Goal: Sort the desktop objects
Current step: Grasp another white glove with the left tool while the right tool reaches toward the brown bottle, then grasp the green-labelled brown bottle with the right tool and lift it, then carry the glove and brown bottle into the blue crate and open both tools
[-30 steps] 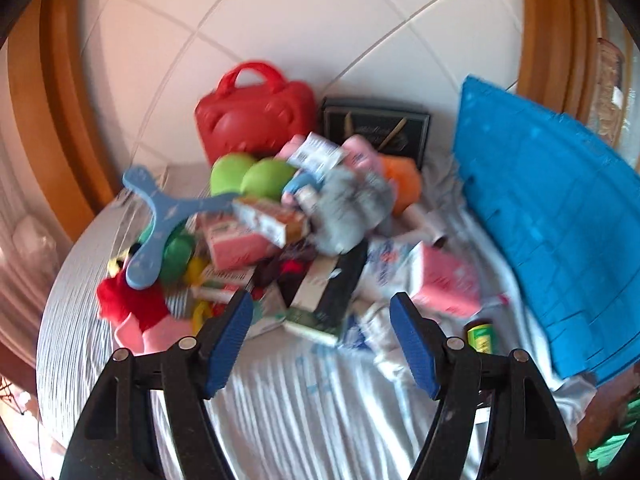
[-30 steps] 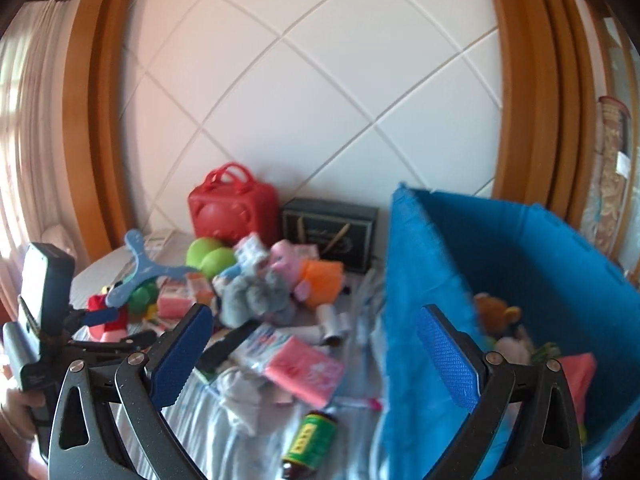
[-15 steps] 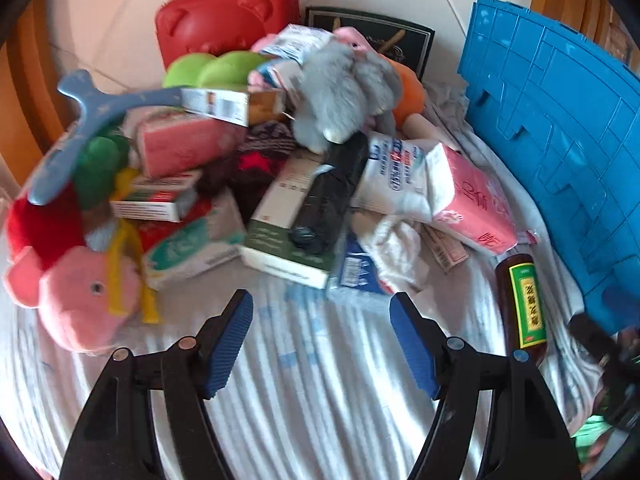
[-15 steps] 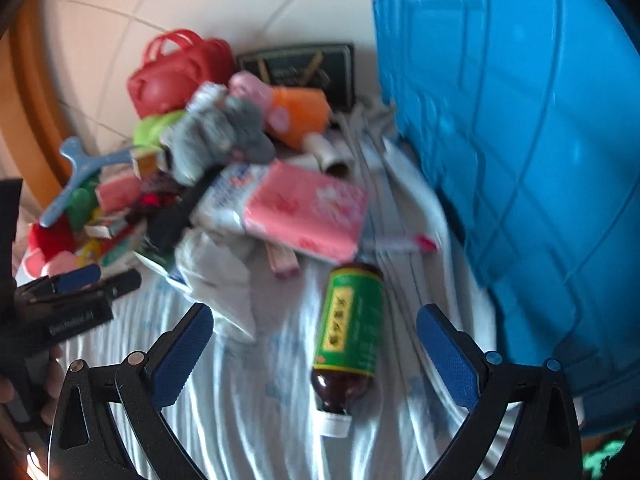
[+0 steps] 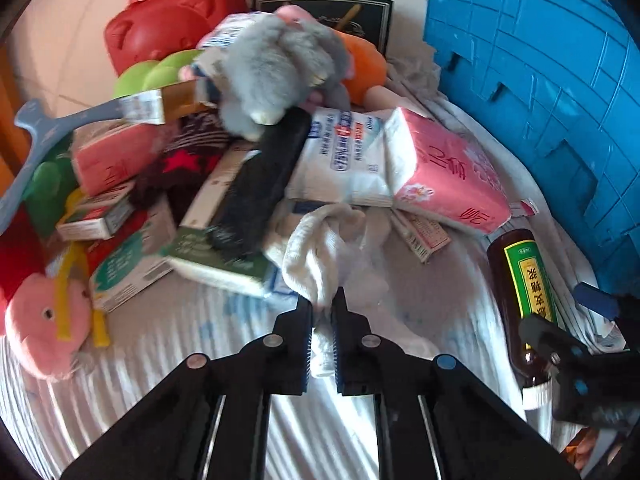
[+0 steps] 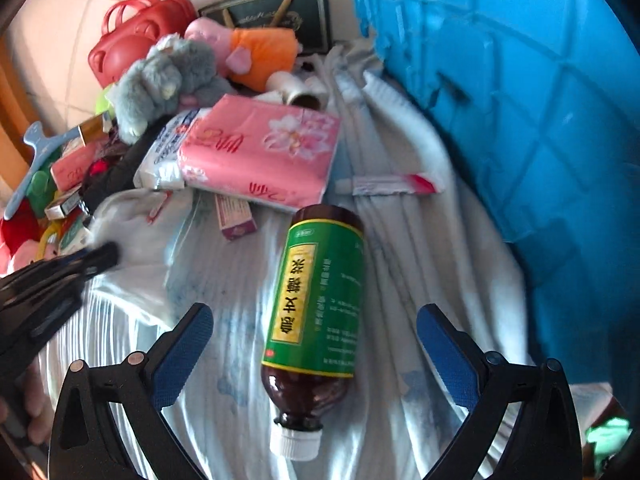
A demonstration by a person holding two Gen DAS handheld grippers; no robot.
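Note:
A crumpled white cloth [image 5: 320, 248] lies at the near edge of a heap of objects on a pale striped sheet. My left gripper [image 5: 323, 304] is closing, and its pads pinch the cloth's near corner. A brown bottle [image 6: 320, 288] with a green label and a white cap lies on its side, cap toward me. My right gripper [image 6: 314, 312] stands open just above it, one finger on each side, not touching it. The bottle [image 5: 524, 280] also shows at the right in the left wrist view.
A tall blue crate [image 6: 520, 80] walls off the right side. The heap holds a pink tissue pack [image 5: 440, 172], a grey plush [image 5: 276, 68], a red case [image 5: 172, 20], a pink pig plush [image 5: 40, 320] and several small boxes. A hand shows at the lower left of the right wrist view.
Both grippers came down toward the sheet. The left one went from wide open to shut on the white cloth. The right one now straddles the bottle.

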